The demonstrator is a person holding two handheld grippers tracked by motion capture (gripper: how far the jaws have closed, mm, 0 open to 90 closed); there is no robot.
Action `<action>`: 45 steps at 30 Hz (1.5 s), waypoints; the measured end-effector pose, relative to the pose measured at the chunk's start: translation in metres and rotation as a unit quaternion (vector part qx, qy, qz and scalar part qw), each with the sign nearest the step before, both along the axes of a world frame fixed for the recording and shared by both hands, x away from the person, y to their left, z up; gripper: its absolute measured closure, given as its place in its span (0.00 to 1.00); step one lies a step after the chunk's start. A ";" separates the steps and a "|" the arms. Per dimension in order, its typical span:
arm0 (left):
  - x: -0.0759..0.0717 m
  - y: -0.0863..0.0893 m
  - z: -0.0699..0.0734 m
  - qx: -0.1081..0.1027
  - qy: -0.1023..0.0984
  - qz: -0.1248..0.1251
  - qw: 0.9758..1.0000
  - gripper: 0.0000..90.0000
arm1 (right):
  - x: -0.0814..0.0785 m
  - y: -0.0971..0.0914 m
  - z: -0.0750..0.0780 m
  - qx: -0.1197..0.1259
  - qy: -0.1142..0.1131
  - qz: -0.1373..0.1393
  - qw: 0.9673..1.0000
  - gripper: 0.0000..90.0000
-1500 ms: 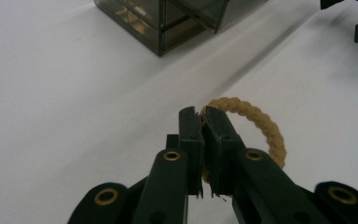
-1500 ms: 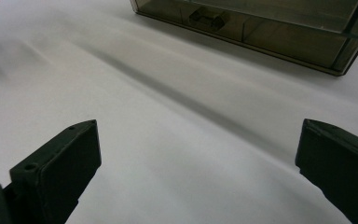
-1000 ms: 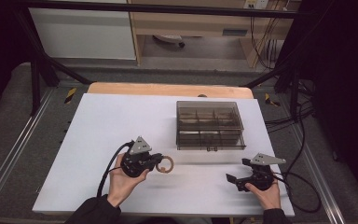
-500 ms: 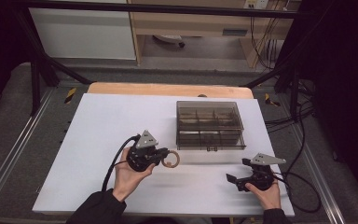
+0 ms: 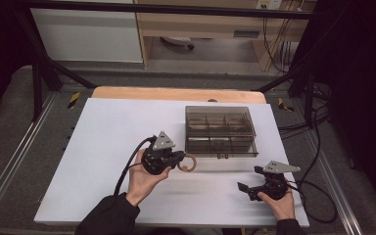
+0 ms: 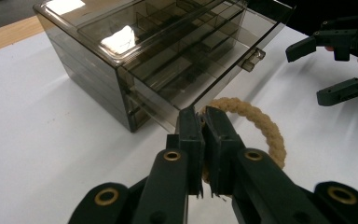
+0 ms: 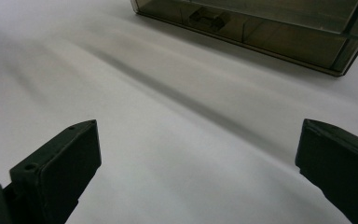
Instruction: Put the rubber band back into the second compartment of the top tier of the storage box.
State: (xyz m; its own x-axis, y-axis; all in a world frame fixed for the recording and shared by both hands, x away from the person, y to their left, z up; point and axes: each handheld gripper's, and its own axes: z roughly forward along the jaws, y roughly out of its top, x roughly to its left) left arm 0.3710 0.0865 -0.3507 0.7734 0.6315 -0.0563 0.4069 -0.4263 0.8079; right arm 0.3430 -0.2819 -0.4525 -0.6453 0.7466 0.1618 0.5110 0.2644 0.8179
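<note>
The right gripper (image 5: 244, 188) rests low over the white table (image 5: 103, 147), jaws spread wide with nothing between them. Farther on, the left gripper (image 6: 204, 122) pinches the near side of a rope ring (image 6: 261, 128), jaws nearly together on it. Just beyond the ring stands the smoky compartment box (image 6: 168, 56), lid closed, its latch facing the right gripper.

A white table (image 5: 103, 147) carries 1 smoky clear compartment box (image 5: 219, 129) near its far edge.
</note>
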 end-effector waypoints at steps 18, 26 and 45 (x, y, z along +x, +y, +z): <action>0.011 -0.031 0.012 0.002 -0.005 -0.014 1.000 0.94 | 0.000 0.000 0.000 0.002 0.000 0.000 1.000 0.01; 0.016 -0.043 0.016 0.002 -0.006 -0.018 1.000 0.94 | 0.000 0.000 0.000 0.001 -0.002 0.001 1.000 0.01; 0.034 -0.070 0.017 0.012 -0.003 -0.014 1.000 0.94 | 0.000 0.000 0.000 0.002 -0.002 0.001 1.000 0.01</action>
